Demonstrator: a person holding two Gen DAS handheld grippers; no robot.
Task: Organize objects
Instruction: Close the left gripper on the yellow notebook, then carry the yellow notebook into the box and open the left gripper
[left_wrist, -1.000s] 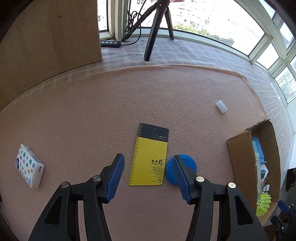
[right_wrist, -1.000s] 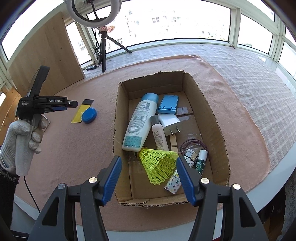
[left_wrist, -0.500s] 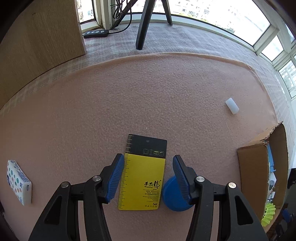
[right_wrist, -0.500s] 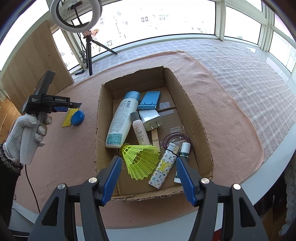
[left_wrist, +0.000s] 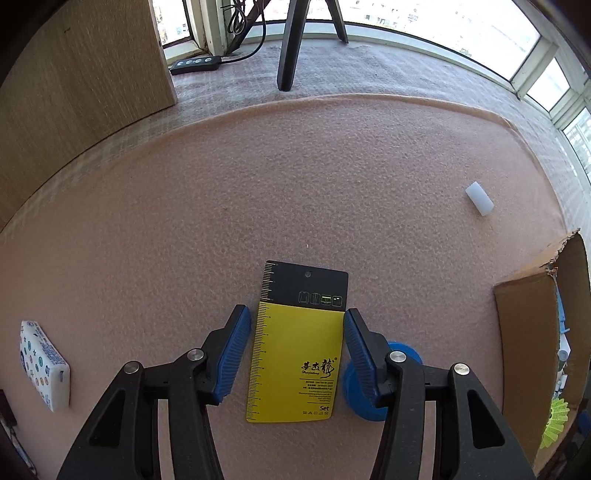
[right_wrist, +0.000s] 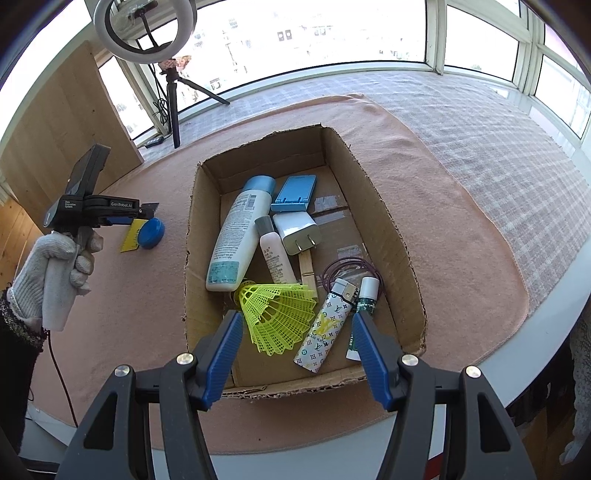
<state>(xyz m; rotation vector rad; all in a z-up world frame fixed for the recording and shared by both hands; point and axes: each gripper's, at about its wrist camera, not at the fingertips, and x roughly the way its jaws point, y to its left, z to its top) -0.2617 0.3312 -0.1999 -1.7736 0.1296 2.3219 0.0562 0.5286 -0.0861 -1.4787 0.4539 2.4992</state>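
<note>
Since 1 second ago, left gripper (left_wrist: 293, 347) has come down over the yellow-and-black card (left_wrist: 298, 345), which now lies flat on the pink-felted tabletop (left_wrist: 295, 192) between its 2 blue pads; earlier the card lay ahead of the fingertips. Jaws have just been closing, card between them, but a sliver of felt shows at the left pad and contact on the right is hard to judge: not yet gripping.

Hidden or cut off:
- Blue round lid (left_wrist: 402, 350) mostly behind the left gripper's right finger, just beside the card.
- Patterned white pack (left_wrist: 44, 369) near the left edge of the left wrist view, well apart from the card.
- Small white cylinder (left_wrist: 479, 198) alone, far right on the felt.
- From the right wrist view the card is only a yellow corner under the left gripper, held by a gloved hand (right_wrist: 55, 266).

Cardboard box (right_wrist: 373, 221), open-topped, holds: white bottle with blue cap (right_wrist: 240, 236), blue stand (right_wrist: 294, 193), white plug adapter (right_wrist: 298, 232), small pinkish tube (right_wrist: 275, 254), yellow shuttlecock (right_wrist: 280, 317), patterned lighter (right_wrist: 327, 328), purple hair tie (right_wrist: 345, 267), small green vial (right_wrist: 367, 297). A wooden stick is partly covered by the shuttlecock.

Right gripper (right_wrist: 297, 354) hangs over the box's near end, jaws apart, holding nothing.
</note>
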